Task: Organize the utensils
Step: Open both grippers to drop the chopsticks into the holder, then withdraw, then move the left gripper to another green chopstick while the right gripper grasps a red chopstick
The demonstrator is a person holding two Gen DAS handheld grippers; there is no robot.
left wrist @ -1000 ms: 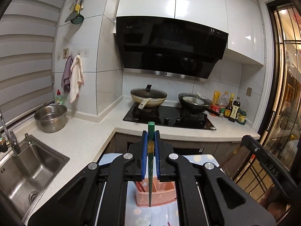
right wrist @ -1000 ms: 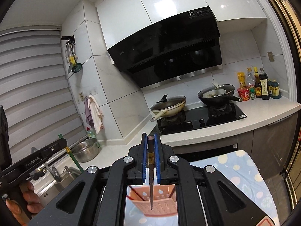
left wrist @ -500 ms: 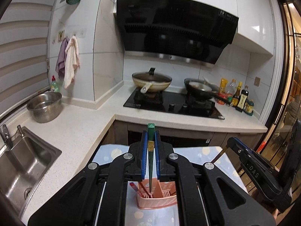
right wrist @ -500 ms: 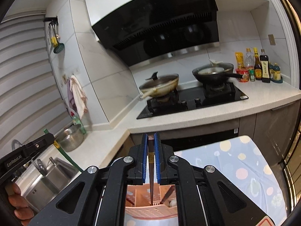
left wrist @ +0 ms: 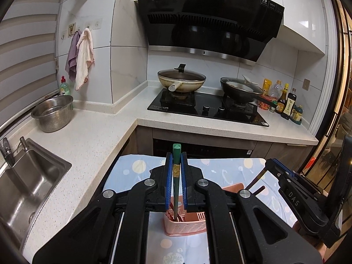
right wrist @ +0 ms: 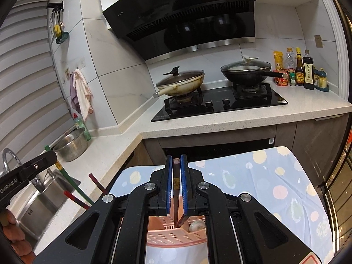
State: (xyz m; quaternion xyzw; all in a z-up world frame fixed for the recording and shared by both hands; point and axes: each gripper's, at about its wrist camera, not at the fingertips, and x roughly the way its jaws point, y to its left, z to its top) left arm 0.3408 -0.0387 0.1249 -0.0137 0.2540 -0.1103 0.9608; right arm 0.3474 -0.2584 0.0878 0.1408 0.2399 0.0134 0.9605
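Left tongs (left wrist: 176,167) pressed tight on a green chopstick (left wrist: 176,184), long and thin, with a square top and a small gold band. Stick held straight up, low end down inside the pink basket (left wrist: 187,227) near its 9 o'clock side. Hard to tell if the tip touches the bottom.

Right tongs (right wrist: 175,169) pinching a dark brown chopstick (right wrist: 176,198), thin, with a gold band too. Low end dipping into the same pink basket (right wrist: 176,236), close to the middle. A round pale thing just beside it at 3 o'clock in the basket, too small to name.

Basket made of pink plastic, boxy, with lots of little holes in its walls, split into parts inside. More sticks in it: red ones (right wrist: 77,199) leaning out toward 9 o'clock, seen from the right camera.

Basket standing on a soft blue cloth (left wrist: 231,171) with pale round dots, spread over the surface.

Left tongs seen from the right camera at 9 o'clock, black and blocky, with the green stick slanting down from them. Right tongs seen from the left camera at 3 o'clock, the brown stick poking out.

Far off at 12 o'clock, a speckled white stone counter (left wrist: 92,136), a shiny black stove (left wrist: 206,110) with two round pans, and a shiny steel bowl (left wrist: 52,113) full of tiny holes at 10 o'clock. Steel sink (left wrist: 26,182) at 9 o'clock.
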